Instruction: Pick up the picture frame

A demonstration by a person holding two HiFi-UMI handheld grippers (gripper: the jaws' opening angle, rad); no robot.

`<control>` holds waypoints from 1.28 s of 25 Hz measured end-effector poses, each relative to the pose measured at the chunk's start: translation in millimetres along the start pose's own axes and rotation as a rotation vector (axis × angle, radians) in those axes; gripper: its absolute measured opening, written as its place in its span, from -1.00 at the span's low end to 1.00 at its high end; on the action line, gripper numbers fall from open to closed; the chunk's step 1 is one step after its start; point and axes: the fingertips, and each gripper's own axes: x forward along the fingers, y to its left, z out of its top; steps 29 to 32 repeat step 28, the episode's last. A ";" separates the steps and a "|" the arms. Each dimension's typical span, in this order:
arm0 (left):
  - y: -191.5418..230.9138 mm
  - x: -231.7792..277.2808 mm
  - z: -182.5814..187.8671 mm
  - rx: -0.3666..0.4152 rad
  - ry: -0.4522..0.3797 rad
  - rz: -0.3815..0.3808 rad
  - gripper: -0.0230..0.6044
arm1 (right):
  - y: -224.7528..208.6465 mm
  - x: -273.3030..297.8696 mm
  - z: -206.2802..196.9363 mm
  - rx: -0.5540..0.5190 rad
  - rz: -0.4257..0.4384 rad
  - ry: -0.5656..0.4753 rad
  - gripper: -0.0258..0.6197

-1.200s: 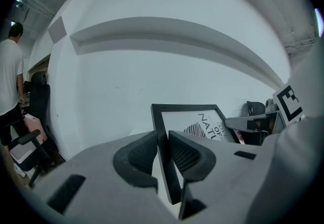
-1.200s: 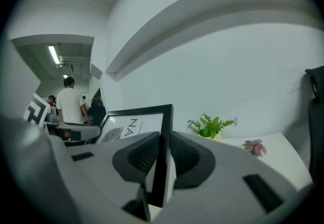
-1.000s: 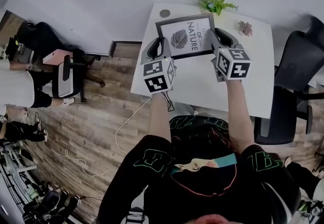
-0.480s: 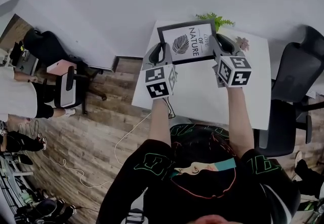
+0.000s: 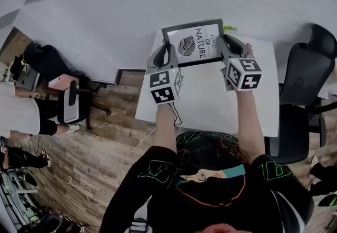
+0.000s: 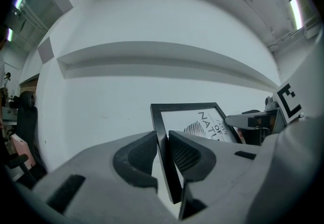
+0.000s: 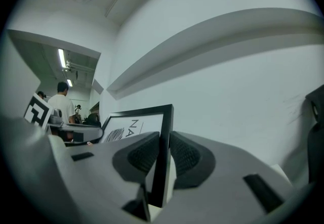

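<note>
Two clamps share the load: the left hand-held gripper [image 5: 169, 52] and the right hand-held gripper [image 5: 226, 45] each pinch one side edge of the black rectangular picture frame [image 5: 194, 42], holding it tilted upright above the white worktop [image 5: 210, 98], probably for balance.

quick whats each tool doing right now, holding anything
left tool: closed on the left edge of the picture frame
right tool: closed on the right edge of the same picture frame
</note>
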 end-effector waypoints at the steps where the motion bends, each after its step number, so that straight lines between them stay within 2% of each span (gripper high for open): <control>1: -0.6 0.8 1.3 0.004 -0.002 -0.004 -0.67 | -0.8 -0.4 0.7 0.002 -0.002 -0.003 -0.69; 11: -1.5 1.8 6.0 0.021 -0.019 -0.031 -0.67 | -1.3 -2.7 3.0 0.012 -0.014 -0.026 -0.69; 32: 1.5 2.5 0.8 0.009 -0.015 -0.027 -0.67 | -0.4 1.8 -0.5 0.005 -0.006 -0.020 -0.69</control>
